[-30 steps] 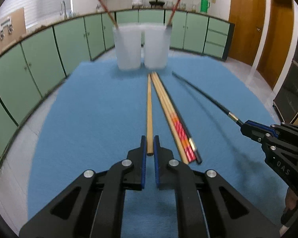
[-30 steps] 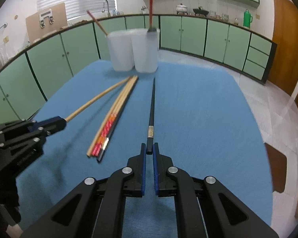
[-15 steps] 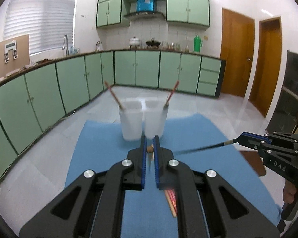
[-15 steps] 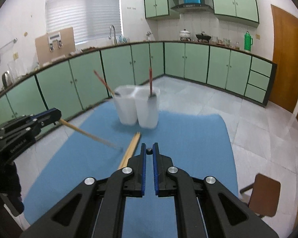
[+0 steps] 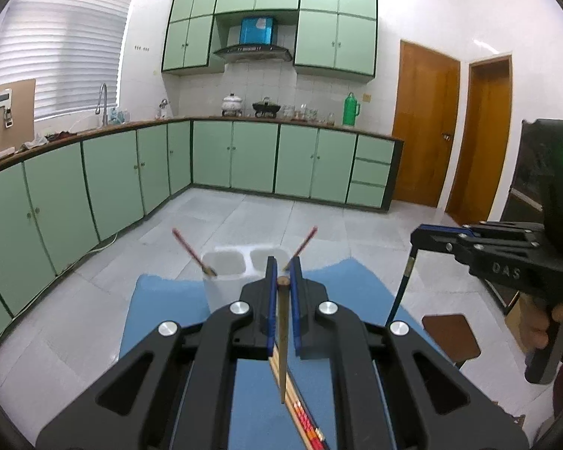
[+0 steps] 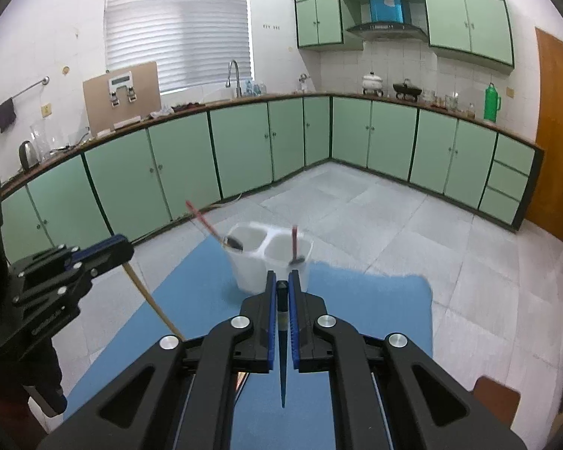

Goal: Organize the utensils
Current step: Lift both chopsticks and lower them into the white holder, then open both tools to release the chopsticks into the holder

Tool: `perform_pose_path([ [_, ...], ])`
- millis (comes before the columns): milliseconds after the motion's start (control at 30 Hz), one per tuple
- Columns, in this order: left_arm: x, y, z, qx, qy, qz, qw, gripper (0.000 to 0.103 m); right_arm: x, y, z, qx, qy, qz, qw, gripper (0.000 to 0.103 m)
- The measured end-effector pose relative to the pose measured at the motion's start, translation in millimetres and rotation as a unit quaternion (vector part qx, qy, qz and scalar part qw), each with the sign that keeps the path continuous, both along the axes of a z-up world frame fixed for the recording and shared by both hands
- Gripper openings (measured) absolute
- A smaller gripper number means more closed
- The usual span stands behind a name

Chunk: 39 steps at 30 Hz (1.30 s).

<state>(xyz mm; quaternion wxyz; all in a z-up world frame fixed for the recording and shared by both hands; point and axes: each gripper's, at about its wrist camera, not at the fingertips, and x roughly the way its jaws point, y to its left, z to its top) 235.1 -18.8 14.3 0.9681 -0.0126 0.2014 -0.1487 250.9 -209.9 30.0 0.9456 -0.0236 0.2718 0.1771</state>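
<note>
My left gripper is shut on a wooden chopstick that hangs point down above the blue mat. My right gripper is shut on a black chopstick, also hanging point down. The right gripper also shows in the left wrist view with the black chopstick; the left gripper also shows in the right wrist view with the wooden chopstick. Two white cups stand side by side ahead, each holding a red-handled utensil. Several chopsticks lie on the mat below.
The mat covers a table above a tiled floor. Green cabinets run along the far walls. A brown stool stands to the right of the table. Wooden doors are at the far right.
Both grippers have lifted their chopsticks off the mat and tilted up, so the chopsticks now hang point down. The cups sit lower in both views.
</note>
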Motion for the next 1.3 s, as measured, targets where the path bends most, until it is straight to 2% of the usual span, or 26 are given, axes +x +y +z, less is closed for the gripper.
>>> perform_pose_path([
  [300,38.4,-8.5,63.5,0.004,-0.081,0.008,0.9967,0.006,48.0,0.0,69.8,0.014,-0.078,-0.017,0.997,0.006],
  [400,60.5,-14.0,79.1,0.014,-0.104,0.019,0.9943,0.006,66.0,3.5,83.2,0.022,-0.101,-0.019,0.994,0.006],
  [533,92.5,-18.0,84.9,0.018,-0.115,0.03,0.9927,0.006,93.3,10.9,91.3,0.046,-0.126,-0.017,0.991,0.006],
  [667,121.2,-21.9,75.0,0.034,-0.114,0.043,0.992,0.006,117.6,18.8,79.8,0.057,-0.125,-0.014,0.99,0.006],
  [1000,172.2,-11.6,31.0,0.03,-0.052,0.051,0.9969,0.009,154.8,41.6,23.0,0.026,-0.055,-0.01,0.998,0.007],
  [1100,170.7,-3.2,27.2,0.024,-0.047,0.054,0.9971,0.026,150.4,32.0,20.1,0.03,-0.057,-0.021,0.998,0.015],
  [1300,144.8,5.7,30.3,0.021,-0.053,0.054,0.9969,0.028,128.3,9.9,30.0,0.037,-0.073,-0.042,0.996,0.023],
])
